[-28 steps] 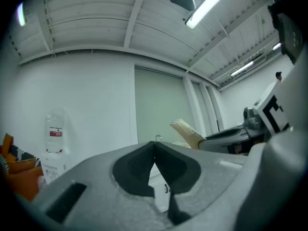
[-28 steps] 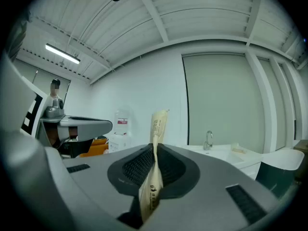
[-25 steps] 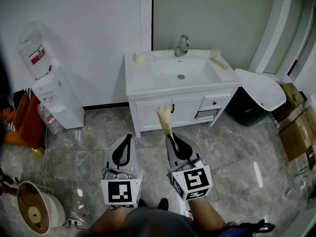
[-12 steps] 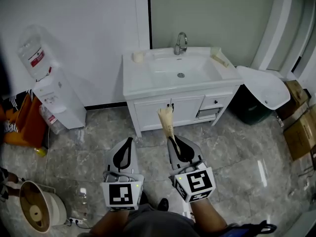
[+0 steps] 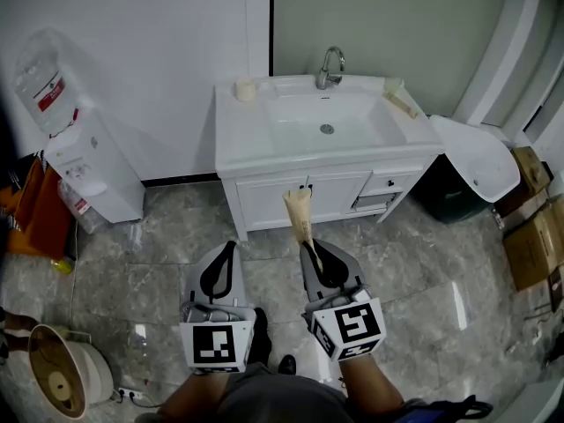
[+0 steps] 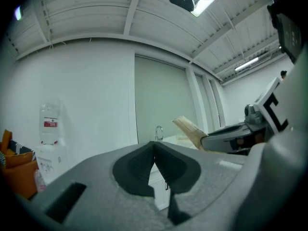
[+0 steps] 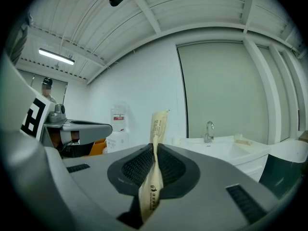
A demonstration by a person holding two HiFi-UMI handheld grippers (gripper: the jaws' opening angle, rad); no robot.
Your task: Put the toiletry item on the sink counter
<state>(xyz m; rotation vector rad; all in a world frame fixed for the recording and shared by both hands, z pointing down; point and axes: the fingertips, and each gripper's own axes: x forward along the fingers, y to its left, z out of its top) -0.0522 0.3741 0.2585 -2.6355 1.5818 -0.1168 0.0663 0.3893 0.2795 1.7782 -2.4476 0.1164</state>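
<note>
My right gripper is shut on a thin beige toiletry packet, which sticks up out of the jaws; the right gripper view shows the packet pinched between the pads. My left gripper hangs beside it, shut with nothing in it, and its tips meet in the left gripper view. The white sink counter with a basin and chrome tap stands ahead, above both grippers in the head view. A small cream cup sits at its back left and another beige packet at its back right.
A water dispenser stands left of the vanity. A bin with a white open lid is on the right, with cardboard boxes beyond it. A round cream appliance and orange bags lie at the left on the marble floor.
The view has drawn a little closer to the vanity and shifted. Both grippers keep their pose and the packet stays in the right jaws.
</note>
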